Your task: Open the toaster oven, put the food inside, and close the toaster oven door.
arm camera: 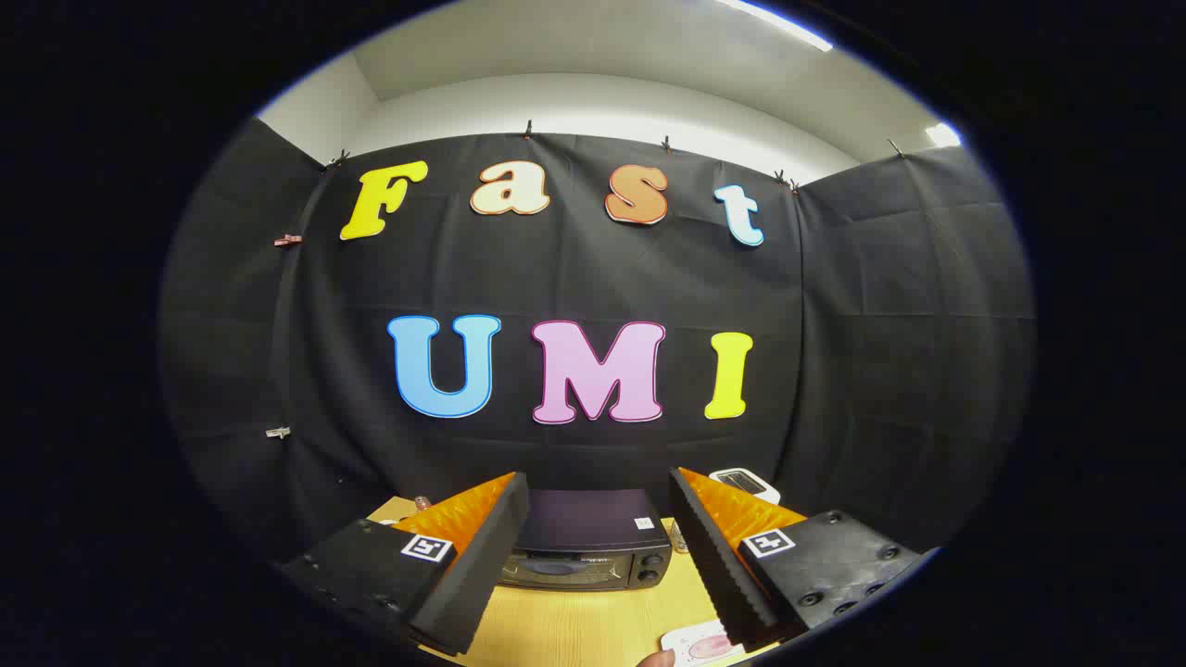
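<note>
A black toaster oven stands on the wooden table, beyond my fingers and framed by the gap between them. Its glass door faces me and looks shut, with two knobs on its right side. My gripper is held open above the table, its two black-padded fingers wide apart with nothing between them. Near the right finger, at the table's front, lies a small white plate with pinkish food.
A white device sits behind the right finger, to the right of the oven. A small object rests on the table behind the left finger. A fingertip of a person pokes in beside the plate. Black cloth walls close the booth.
</note>
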